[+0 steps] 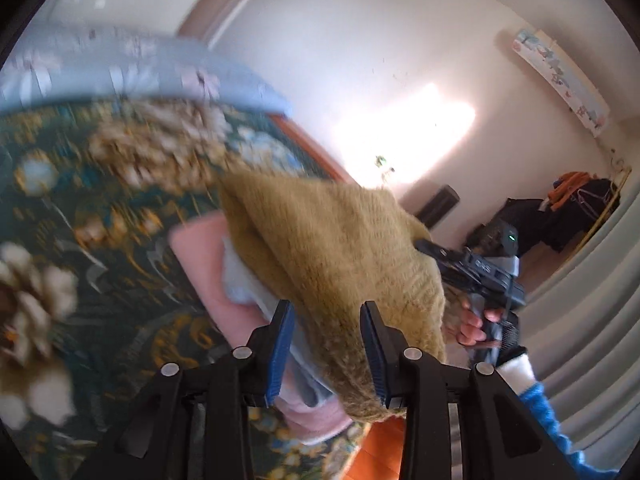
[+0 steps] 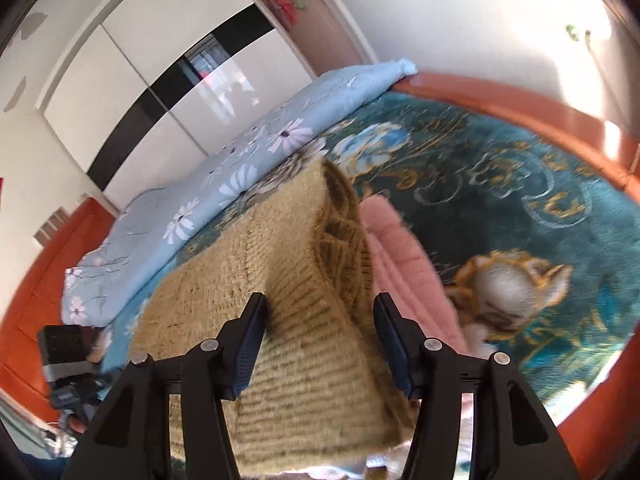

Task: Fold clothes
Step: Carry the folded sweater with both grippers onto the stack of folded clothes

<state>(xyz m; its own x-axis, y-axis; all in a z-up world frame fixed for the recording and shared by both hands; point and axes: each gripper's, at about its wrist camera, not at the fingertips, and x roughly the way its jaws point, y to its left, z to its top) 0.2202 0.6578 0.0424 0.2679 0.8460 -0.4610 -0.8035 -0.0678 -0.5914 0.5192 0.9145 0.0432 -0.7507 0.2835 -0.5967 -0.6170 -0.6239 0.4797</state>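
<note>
**Folded mustard knit held up between both tools over the bed**

A thick, ribbed knit garment (image 2: pixel 304 320) in mustard-tan, fuzzy at the surface and folded into a chunky wedge with several layers showing at its open end, sits between the blue-padded fingers of the right tool (image 2: pixel 320 344). The pads press its two sides, so this tool is closed on the knit. In the left wrist view the same fabric (image 1: pixel 340 264) hangs as a soft, rounded fold, and the left tool (image 1: pixel 326 352) has its pads against it, clamped on a lower edge.

Below the knit lies a pink garment (image 2: pixel 404 264), smooth and softly quilted in ridges, folded flat, with a pale blue piece (image 1: pixel 244 280) on it. Both rest on the bed cover (image 2: pixel 520 200), a plush teal fabric with gold scrolls and large cream flowers. A light blue quilt (image 2: pixel 192 208) printed with white daisies is bundled along the far edge, against the orange bed frame (image 2: pixel 500 100).

From the left view, a hand (image 1: pixel 474 328) with a blue-and-white fuzzy sleeve (image 1: pixel 532 396) grips the other tool's dark handle beyond the knit. A glossy white wardrobe (image 2: pixel 160 80) with a black band stands behind the bed. The held knit blocks most of the pink stack from both cameras
</note>
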